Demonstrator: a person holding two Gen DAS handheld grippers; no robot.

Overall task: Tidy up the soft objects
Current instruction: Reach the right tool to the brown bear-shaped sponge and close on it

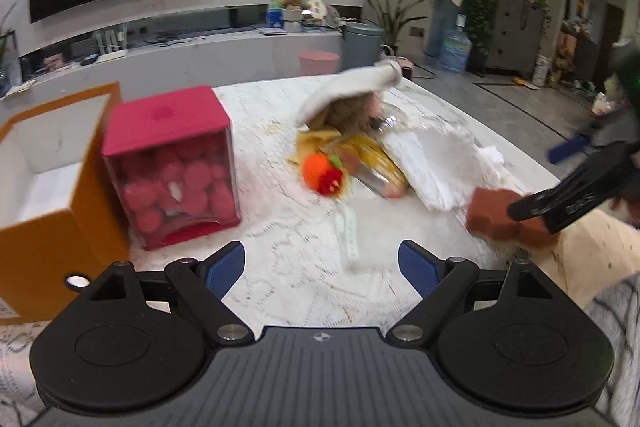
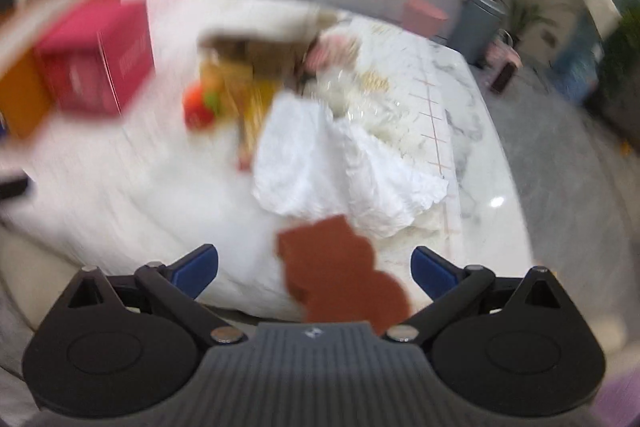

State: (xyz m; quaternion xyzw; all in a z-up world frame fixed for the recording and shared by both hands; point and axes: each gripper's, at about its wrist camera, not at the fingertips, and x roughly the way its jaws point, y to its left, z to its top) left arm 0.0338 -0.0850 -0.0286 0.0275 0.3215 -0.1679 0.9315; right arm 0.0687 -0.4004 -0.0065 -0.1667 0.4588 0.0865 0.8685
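Both tongs [image 1: 321, 269] [image 2: 314, 271] agape; tabletop [image 1: 304, 287] bare between.

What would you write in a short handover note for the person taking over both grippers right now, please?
Left gripper: open, empty, low over the table.
Right gripper: jaws wide, a brown foam piece between the fingers; the blur hides whether it is gripped.
Open orange box stands far left, with nothing visible in the part of its inside that shows; the pink box of pompoms is beside it.
Still piled mid-table: orange plush fruit, white cloth, cream fabric, yellow packets.
Nothing visibly sorted yet; the pile remains.
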